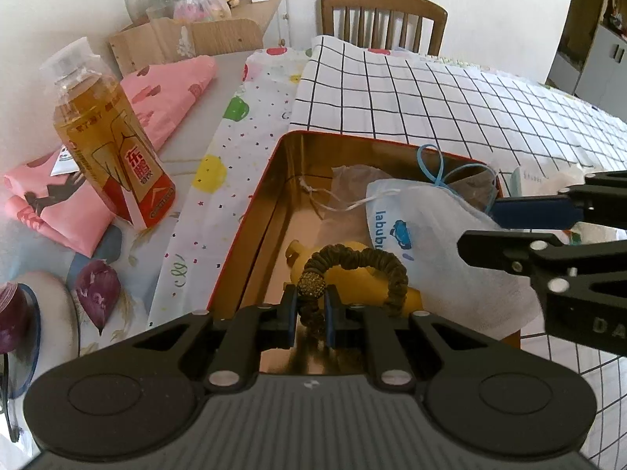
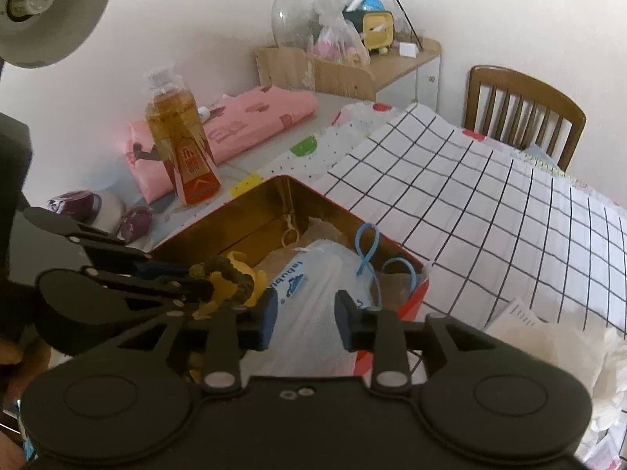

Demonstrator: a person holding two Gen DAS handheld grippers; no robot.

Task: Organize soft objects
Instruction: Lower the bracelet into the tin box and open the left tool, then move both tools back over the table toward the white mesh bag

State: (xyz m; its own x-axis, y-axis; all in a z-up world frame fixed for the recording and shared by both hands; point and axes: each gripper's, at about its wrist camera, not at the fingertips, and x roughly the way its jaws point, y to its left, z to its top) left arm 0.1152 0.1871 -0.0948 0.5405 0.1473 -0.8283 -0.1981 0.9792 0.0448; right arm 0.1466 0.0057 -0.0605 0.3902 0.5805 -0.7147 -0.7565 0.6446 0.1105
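A red tin (image 1: 254,211) with a gold inside stands open on the table. My left gripper (image 1: 309,313) is shut on an olive braided hair tie (image 1: 364,260) with a glittery bead, just above a yellow toy (image 1: 352,280) in the tin. A white drawstring bag (image 1: 423,219) with blue print lies over the tin's right side, on a beige mesh pouch (image 1: 352,180). My right gripper (image 2: 305,313) stands open, its fingers either side of the white bag (image 2: 313,274) without pressing it. The right wrist view shows the left gripper (image 2: 209,288) with the hair tie (image 2: 231,274) over the tin (image 2: 243,231).
An amber drink bottle (image 1: 106,145) stands left of the tin, on folded pink cloth (image 1: 168,94). A black-checked cloth (image 1: 431,90) covers the table behind, with a wooden chair (image 1: 384,15) beyond. Purple items (image 1: 98,290) lie at near left. A lamp shade (image 2: 51,8) hangs at upper left.
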